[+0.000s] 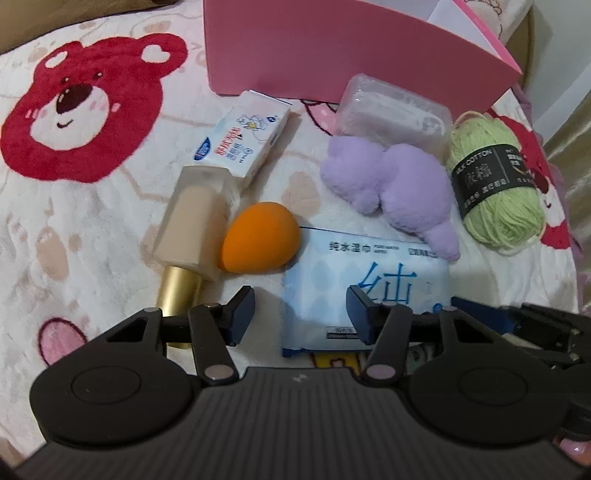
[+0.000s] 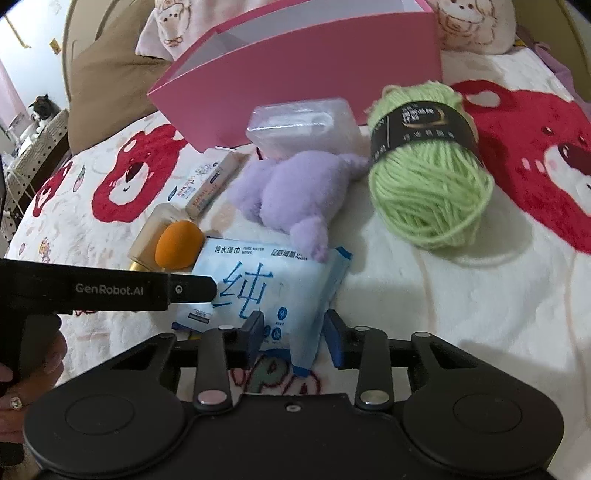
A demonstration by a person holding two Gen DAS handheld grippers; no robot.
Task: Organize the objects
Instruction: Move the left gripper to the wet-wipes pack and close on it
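A blue-white wet wipes pack [image 1: 365, 284] lies on the bear-print blanket [image 1: 92, 229]. My left gripper [image 1: 301, 314] is open above its near left part. My right gripper [image 2: 295, 338] is open, with the pack's [image 2: 258, 288] near corner between its jaws. Behind the pack lie an orange sponge egg [image 1: 260, 238], a foundation bottle with a gold cap [image 1: 192, 236], a small white carton [image 1: 245, 142], a purple plush [image 1: 391, 188], a clear plastic case [image 1: 395, 107] and a green yarn ball [image 1: 495, 184]. A pink box [image 1: 347, 48] stands open at the back.
The left gripper's body [image 2: 110, 288] reaches in from the left in the right wrist view. A brown pillow [image 2: 107, 85] and a printed cushion [image 2: 476, 26] lie behind the pink box [image 2: 306, 70]. The bed's edge runs at the far left.
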